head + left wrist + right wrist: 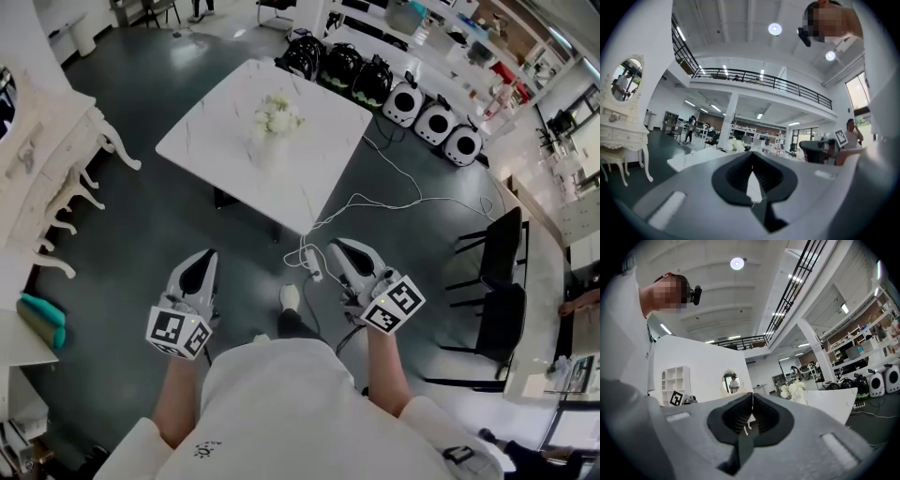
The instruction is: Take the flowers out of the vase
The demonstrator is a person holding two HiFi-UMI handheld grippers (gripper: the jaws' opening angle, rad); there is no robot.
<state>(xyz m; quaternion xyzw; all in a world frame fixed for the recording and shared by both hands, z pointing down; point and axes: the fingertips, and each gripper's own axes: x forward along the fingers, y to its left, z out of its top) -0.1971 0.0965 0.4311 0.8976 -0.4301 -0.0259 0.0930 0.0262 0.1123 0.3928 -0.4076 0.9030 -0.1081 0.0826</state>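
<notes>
A bunch of white flowers [277,116] stands in a pale vase [271,147] in the middle of a white marble table [217,142], well ahead of me. Both grippers hang over the dark floor near my body, far short of the table. My left gripper [204,255] is shut with nothing between its jaws, and my right gripper [339,246] is shut and empty too. In the left gripper view the flowers [733,145] show small beyond the closed left gripper [752,153]. The right gripper view has the flowers [793,390] to the right of the closed right gripper [752,394].
A white cable [375,202] and power strip [314,267] lie on the floor between me and the table. Black chairs [497,258] stand at the right. An ornate white dresser [52,178] is at the left. Black bags [342,66] and round white devices [436,122] line the far side.
</notes>
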